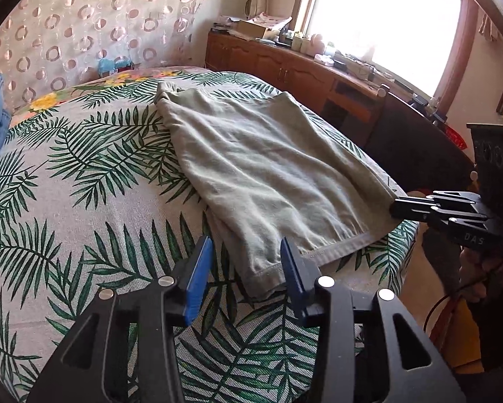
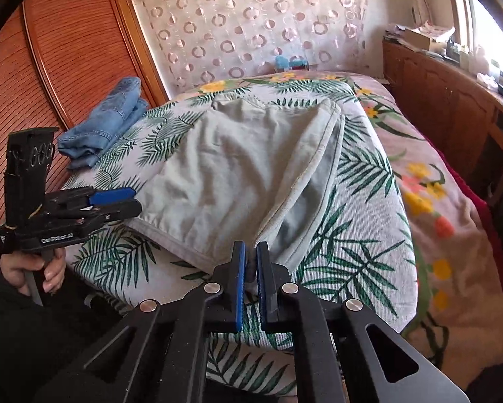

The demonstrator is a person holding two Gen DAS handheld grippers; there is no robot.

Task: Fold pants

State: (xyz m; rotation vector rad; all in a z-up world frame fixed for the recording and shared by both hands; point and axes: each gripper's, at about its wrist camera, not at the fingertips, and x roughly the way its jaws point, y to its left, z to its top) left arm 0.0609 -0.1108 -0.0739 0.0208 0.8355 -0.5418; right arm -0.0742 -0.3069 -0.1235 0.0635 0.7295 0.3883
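Pale grey-green pants (image 1: 261,171) lie folded on a leaf-print bedspread (image 1: 83,181); they also show in the right wrist view (image 2: 238,168). My left gripper (image 1: 246,268) is open, its blue pads on either side of the near hem corner, which lies flat. It also shows from the side in the right wrist view (image 2: 130,201). My right gripper (image 2: 250,262) is shut on the pants' other near corner, lifting the edge slightly. It also shows in the left wrist view (image 1: 394,206), pinching that corner.
Folded blue jeans (image 2: 107,124) lie at the bed's far left by a wooden wardrobe (image 2: 49,67). A wooden cabinet (image 1: 285,63) with clutter runs under the bright window on the right. A patterned headboard (image 2: 251,27) stands behind the bed.
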